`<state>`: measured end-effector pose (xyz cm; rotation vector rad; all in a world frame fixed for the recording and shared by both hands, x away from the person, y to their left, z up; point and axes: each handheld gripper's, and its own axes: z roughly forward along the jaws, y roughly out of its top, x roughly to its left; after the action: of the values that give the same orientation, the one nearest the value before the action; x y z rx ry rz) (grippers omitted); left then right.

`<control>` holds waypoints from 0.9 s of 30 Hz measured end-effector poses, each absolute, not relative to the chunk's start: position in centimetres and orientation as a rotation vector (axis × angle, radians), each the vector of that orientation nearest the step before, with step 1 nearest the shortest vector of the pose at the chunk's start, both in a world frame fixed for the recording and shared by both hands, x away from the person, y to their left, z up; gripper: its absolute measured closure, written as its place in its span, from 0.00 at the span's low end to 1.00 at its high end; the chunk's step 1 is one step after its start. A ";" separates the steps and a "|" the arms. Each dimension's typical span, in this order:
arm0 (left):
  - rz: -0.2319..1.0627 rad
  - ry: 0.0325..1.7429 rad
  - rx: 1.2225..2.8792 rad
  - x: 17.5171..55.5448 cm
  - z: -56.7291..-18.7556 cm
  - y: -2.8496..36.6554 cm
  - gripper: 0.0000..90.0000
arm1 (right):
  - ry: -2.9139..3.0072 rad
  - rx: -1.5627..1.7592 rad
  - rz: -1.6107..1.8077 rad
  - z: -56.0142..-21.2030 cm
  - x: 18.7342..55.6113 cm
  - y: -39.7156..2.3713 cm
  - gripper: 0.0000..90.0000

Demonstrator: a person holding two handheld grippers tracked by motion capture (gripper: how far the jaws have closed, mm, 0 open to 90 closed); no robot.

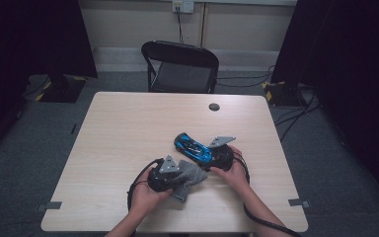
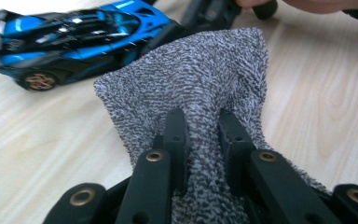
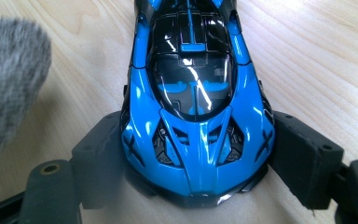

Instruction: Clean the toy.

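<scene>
Your left gripper (image 2: 204,135) pinches a grey cloth (image 2: 191,79) just beside the blue toy car (image 2: 74,35). Your right gripper (image 3: 198,161) clamps the car's end on the wooden table (image 1: 128,123).

Recording studio or lab: black curtains (image 1: 29,34), taped stand bases (image 1: 61,89), floor cables (image 1: 296,116), folding chair (image 1: 180,66), bare table (image 1: 128,123).
</scene>
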<state>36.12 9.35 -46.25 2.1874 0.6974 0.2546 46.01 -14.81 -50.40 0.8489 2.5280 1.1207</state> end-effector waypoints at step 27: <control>0.353 0.855 2.101 41.8 -43.8 11.0 0.85 | 2.529 0.844 1.119 -50.4 46.0 -14.8 0.27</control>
<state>41.82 10.95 -43.82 2.1009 0.8553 0.3530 46.01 -14.80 -50.40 0.8438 2.5287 1.1194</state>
